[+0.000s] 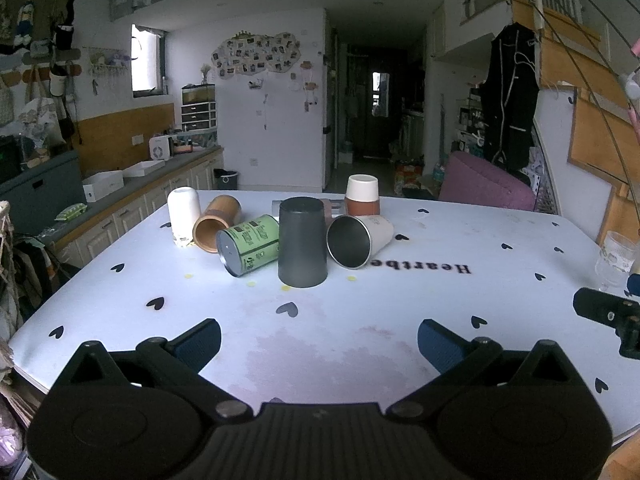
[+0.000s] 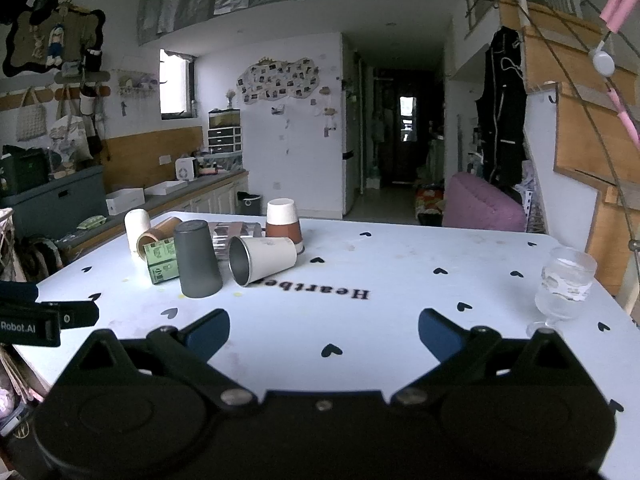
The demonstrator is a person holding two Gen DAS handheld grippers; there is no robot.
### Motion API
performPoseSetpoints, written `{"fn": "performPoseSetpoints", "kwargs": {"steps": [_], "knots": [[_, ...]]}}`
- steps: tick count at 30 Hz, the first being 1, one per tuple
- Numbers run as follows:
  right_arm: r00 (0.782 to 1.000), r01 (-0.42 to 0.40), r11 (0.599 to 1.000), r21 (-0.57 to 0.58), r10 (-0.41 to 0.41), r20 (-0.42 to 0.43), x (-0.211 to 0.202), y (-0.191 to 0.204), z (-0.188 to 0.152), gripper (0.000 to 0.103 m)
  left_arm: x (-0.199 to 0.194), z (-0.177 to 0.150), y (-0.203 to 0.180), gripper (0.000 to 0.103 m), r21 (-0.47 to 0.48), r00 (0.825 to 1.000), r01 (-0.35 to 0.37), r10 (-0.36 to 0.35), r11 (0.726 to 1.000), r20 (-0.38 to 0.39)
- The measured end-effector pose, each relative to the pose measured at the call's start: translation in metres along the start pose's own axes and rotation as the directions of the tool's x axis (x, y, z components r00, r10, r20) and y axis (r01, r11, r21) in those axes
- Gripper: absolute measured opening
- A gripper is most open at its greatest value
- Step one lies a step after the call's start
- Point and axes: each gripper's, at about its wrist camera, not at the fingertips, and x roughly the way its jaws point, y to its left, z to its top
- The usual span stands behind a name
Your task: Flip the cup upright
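Observation:
A cluster of cups sits mid-table. A dark grey cup point(image 1: 302, 242) point(image 2: 197, 258) stands upside down. A cream steel-lined cup point(image 1: 359, 240) point(image 2: 262, 260) lies on its side, mouth toward me. A green cup point(image 1: 249, 244) point(image 2: 162, 262) and a brown cup point(image 1: 217, 224) point(image 2: 157, 234) also lie on their sides. A white cup point(image 1: 183, 216) and a white-and-brown cup point(image 1: 362, 195) point(image 2: 283, 220) stand upside down. My left gripper point(image 1: 319, 340) is open and empty, short of the cluster. My right gripper point(image 2: 324, 332) is open and empty, to the right of the cluster.
The white table point(image 1: 440, 300) has black hearts and printed lettering. A clear stemmed glass point(image 2: 562, 290) point(image 1: 614, 260) stands upright at the right edge. A kitchen counter point(image 1: 132, 188) runs along the left. A pink seat point(image 1: 486, 186) stands behind the table.

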Motion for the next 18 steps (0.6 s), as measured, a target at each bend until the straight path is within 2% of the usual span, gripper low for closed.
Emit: {"fn": "performPoseSetpoints", "kwargs": {"steps": [11,18], "knots": [[1.0,0.007,1.0,0.008,-0.007,-0.004,-0.001,-0.007,-0.002,0.102,0.02,-0.001,0.005,0.103,-0.017,0.999,-0.033,0.032,0.999,-0.031],[1.0,0.003,1.0,0.019,-0.003,-0.015,0.0,-0.01,-0.008,0.102,0.043,0.006,0.015,0.103,-0.029,0.999,-0.04,0.04,0.999,-0.006]]}}
